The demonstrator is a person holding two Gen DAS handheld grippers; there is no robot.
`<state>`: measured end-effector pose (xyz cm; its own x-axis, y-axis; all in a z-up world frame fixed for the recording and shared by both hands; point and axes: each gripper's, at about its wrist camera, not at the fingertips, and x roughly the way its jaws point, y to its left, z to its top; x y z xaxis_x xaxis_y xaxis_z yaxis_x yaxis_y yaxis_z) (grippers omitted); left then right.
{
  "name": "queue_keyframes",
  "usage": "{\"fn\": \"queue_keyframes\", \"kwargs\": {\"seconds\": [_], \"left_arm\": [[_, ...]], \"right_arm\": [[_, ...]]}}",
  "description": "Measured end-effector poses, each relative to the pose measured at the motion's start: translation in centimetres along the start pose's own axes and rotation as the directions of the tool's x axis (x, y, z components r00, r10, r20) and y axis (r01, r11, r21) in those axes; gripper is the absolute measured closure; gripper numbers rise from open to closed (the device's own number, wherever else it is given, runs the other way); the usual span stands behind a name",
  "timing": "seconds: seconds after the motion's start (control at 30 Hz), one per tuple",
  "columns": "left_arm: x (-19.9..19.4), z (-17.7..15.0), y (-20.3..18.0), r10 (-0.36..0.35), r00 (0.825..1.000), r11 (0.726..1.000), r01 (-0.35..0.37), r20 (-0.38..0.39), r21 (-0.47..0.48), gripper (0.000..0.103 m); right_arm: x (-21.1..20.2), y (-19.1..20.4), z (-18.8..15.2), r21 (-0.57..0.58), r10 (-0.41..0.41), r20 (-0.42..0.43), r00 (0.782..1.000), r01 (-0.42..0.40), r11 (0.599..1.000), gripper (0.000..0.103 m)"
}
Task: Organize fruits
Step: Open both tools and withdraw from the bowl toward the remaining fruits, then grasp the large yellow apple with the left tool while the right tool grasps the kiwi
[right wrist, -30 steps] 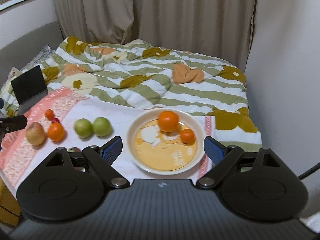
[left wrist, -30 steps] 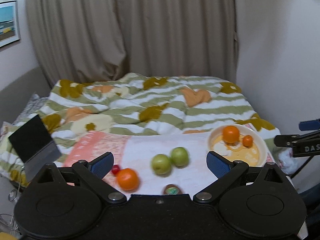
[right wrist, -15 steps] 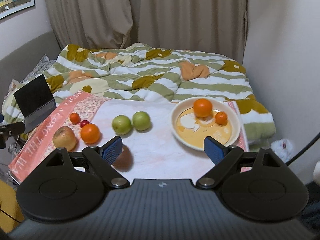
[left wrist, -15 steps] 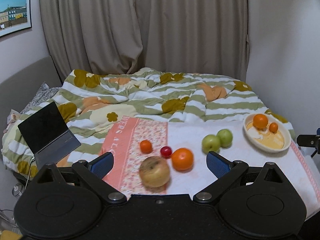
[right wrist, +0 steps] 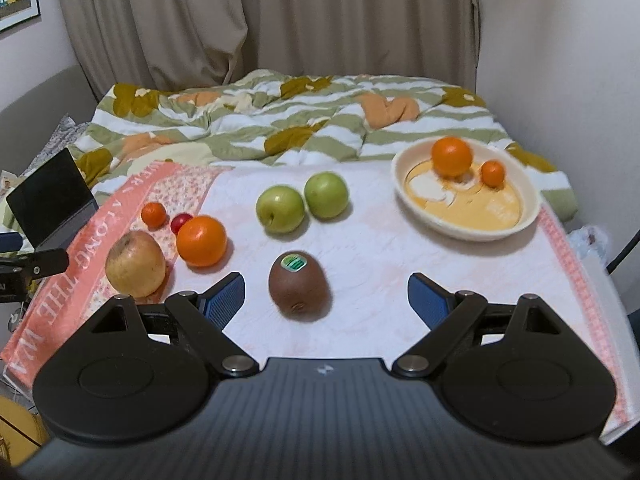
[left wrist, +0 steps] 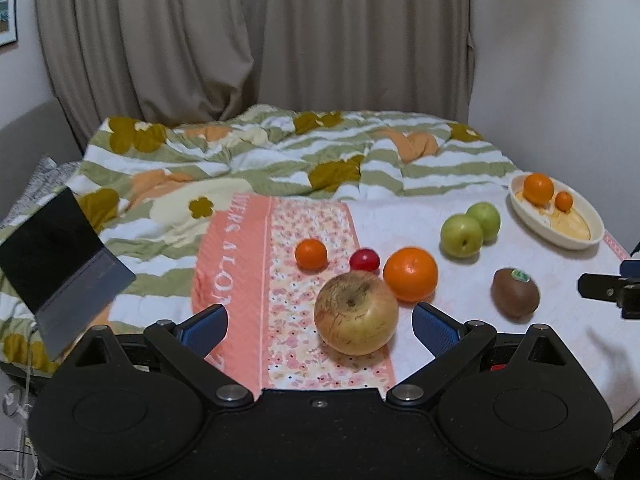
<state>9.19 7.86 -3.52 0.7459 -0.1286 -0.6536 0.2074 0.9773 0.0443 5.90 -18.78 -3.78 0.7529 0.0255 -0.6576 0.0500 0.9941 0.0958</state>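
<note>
Fruit lies on a white-and-pink towel (left wrist: 448, 292) on the bed. My left gripper (left wrist: 320, 326) is open, with a yellow-red apple (left wrist: 355, 313) right between its fingers. Beyond it sit an orange (left wrist: 410, 273), a small tangerine (left wrist: 311, 254) and a red cherry tomato (left wrist: 364, 260). My right gripper (right wrist: 326, 298) is open, with a brown kiwi (right wrist: 299, 286) just ahead between its fingers. Two green apples (right wrist: 302, 202) lie farther back. A cream bowl (right wrist: 516, 208) at the right holds an orange (right wrist: 451, 157) and a tangerine (right wrist: 493, 173).
A striped, flowered duvet (left wrist: 280, 160) covers the bed behind the towel. A dark folding tablet case (left wrist: 60, 256) stands at the left edge. Curtains (left wrist: 256, 40) hang behind, and a white wall (right wrist: 568, 60) is at the right. The towel's front edge meets the bed edge.
Both grippers have come closer and lower to the fruit. The left view swung left from the bowl to the apple; the right view swung from the bowl to the kiwi.
</note>
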Motion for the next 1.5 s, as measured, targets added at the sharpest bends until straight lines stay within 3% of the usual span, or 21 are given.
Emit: {"fn": "queue_keyframes", "kwargs": {"seconds": [0.33, 0.67, 0.8, 0.83, 1.33, 1.4, 1.47, 1.5], "left_arm": [[6.0, -0.8, -0.2, -0.044, 0.997, 0.999, 0.045, -0.063, 0.008, 0.006], [9.4, -0.6, -1.2, -0.069, 0.991, 0.998, 0.067, -0.118, -0.021, 0.009], [9.7, -0.5, -1.0, -0.112, 0.985, 0.993, 0.106, -0.131, -0.047, 0.025], [9.7, -0.5, -1.1, -0.115, 0.985, 0.993, 0.110, -0.132, -0.047, 0.025], [8.5, -1.4, -0.7, -0.073, 0.988, 0.997, 0.070, -0.137, -0.027, 0.026], [8.3, -1.6, -0.6, -0.071, 0.988, 0.997, 0.068, -0.137, -0.029, 0.026], [8.1, -1.8, -0.4, -0.069, 0.988, 0.997, 0.065, -0.136, -0.032, 0.026], [8.0, -1.8, -0.4, -0.068, 0.988, 0.997, 0.064, -0.135, -0.034, 0.026]], "right_arm": [[6.3, 1.3, -1.3, -0.015, -0.002, -0.041, 0.999, 0.001, 1.000, 0.000], [9.0, 1.7, -1.3, -0.039, 0.034, -0.078, 0.996, -0.037, 0.999, 0.002], [9.5, 1.9, -1.0, -0.048, 0.052, -0.084, 0.995, -0.056, 0.997, 0.003], [9.6, 1.9, -1.0, -0.051, 0.054, -0.085, 0.995, -0.058, 0.997, 0.003], [10.7, 1.8, -1.0, -0.074, 0.056, -0.103, 0.993, -0.064, 0.995, 0.017], [10.9, 1.9, -1.0, -0.077, 0.056, -0.105, 0.993, -0.065, 0.995, 0.020], [11.1, 1.9, -1.1, -0.083, 0.055, -0.108, 0.993, -0.065, 0.994, 0.034], [11.2, 2.0, -1.1, -0.090, 0.049, -0.110, 0.993, -0.059, 0.994, 0.035]]}}
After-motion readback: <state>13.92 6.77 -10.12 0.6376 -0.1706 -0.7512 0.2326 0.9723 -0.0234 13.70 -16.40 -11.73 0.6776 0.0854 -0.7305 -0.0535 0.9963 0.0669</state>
